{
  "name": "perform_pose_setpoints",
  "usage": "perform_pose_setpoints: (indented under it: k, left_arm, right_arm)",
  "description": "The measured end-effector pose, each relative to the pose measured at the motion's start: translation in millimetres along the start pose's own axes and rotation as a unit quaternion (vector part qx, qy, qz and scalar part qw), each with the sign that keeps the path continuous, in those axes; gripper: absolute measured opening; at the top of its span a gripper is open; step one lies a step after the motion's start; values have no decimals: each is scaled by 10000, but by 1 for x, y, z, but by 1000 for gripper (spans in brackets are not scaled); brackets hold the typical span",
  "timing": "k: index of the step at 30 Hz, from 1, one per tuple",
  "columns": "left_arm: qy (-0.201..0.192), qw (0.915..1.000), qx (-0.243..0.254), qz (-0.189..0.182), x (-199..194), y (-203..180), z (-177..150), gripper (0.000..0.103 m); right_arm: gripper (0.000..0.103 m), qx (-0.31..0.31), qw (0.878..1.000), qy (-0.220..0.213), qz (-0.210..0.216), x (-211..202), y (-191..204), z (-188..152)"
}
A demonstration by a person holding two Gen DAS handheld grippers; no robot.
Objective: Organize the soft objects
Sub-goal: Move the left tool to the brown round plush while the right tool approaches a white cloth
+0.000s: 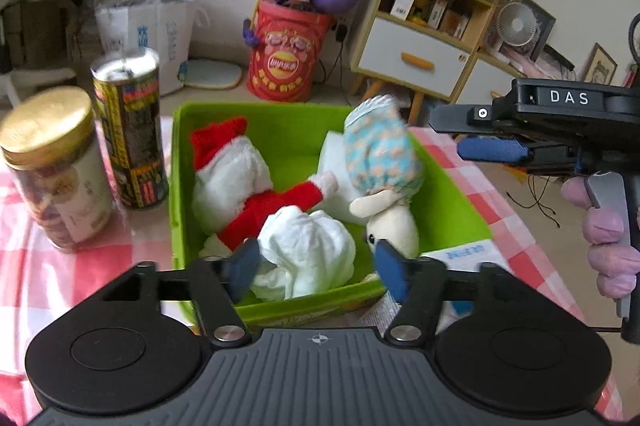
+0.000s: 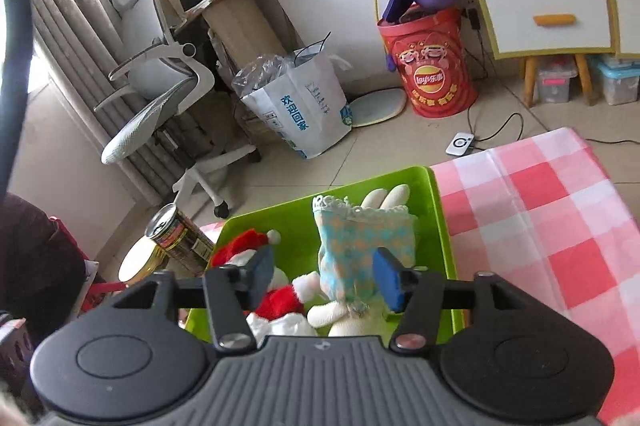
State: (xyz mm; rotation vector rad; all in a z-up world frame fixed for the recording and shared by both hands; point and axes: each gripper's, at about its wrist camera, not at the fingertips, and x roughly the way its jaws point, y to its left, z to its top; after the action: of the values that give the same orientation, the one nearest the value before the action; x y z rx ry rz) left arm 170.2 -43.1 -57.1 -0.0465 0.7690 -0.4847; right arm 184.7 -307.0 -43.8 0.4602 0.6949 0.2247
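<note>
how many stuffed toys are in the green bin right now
2. A Santa plush lies on the left side of the green bin; a cream bunny in a blue patterned dress sits on the right. More could be hidden under the white cloth.

Two plush toys (image 1: 240,186) (image 1: 384,186), one green bin (image 1: 280,130), two jars (image 1: 52,166) (image 1: 128,126), one crumpled white cloth (image 1: 308,246)

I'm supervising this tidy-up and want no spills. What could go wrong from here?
1. The bunny doll stands upside down against the green bin wall; it may topple out.
2. The open left gripper hovers over the crumpled white cloth; withdrawing could snag it.
3. The tall can stands beside the bin; a nudge could tip it.
</note>
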Motion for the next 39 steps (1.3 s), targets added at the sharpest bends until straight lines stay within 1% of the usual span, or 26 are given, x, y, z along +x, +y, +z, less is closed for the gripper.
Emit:
perform_pose_setpoints:
  k: [2,3,4,6,8,11,16,18,21,23,26,29,30,34,36,37,39]
  left_arm:
    - [-42,9999,75,56,-15,-2,-1,78]
    - [-54,9999,100,86,-21,-3,-2,80]
    - [-80,9998,129,126,-29,-3,-3,82]
    - [-96,9996,184,207,-44,-4,-6,86]
    - [-102,9993,143,321,-59,-1,-10,92]
    - [-72,9989,73,468,-79,3,-16,96]
    - [110,9967,0,799,-105,10,-29,97]
    - [170,9957,-97,906,-111,13,-35,98]
    - [253,9950,-219,939,-116,17,-49,98]
    - [300,9950,-225,926,-117,18,-61,98]
    - [405,9950,-92,911,-112,21,-78,97]
    - [558,9958,128,711,-106,24,-92,97]
    - [588,9962,197,617,-104,25,-96,96]
    - [500,9968,562,255,-101,27,-115,95]
    - [382,9966,724,72,-101,28,-125,95]
    - [342,9965,758,-26,-101,29,-129,94]
    - [325,9967,738,-107,-97,30,-136,94]
  right_arm:
    - [53,-47,9999,-39,-112,-13,6,-1]
    - [54,-72,9998,-62,-150,-20,10,-2]
    - [56,-103,9997,-97,-180,-28,13,-3]
    - [65,-165,9995,-154,-222,-42,20,-7]
    - [69,-195,9993,-191,-250,-55,25,-12]
    - [72,-188,9992,-140,-320,-70,33,-21]
    - [72,-264,9972,145,-688,-86,49,-39]
    - [73,-244,9968,279,-715,-90,53,-49]
    - [73,-244,9958,475,-738,-93,58,-68]
    - [73,-333,9953,541,-732,-93,60,-84]
    - [73,-460,9943,660,-706,-90,60,-110]
    - [73,-647,9889,1155,-677,-84,62,-131]
    - [73,-764,9876,1221,-618,-85,65,-137]
    - [73,-1381,9813,1338,-43,-96,76,-165]
    - [73,-1758,9747,1369,158,-99,81,-185]
    - [73,-1983,9705,1354,204,-100,84,-196]
    - [73,-2393,9612,1347,263,-100,89,-218]
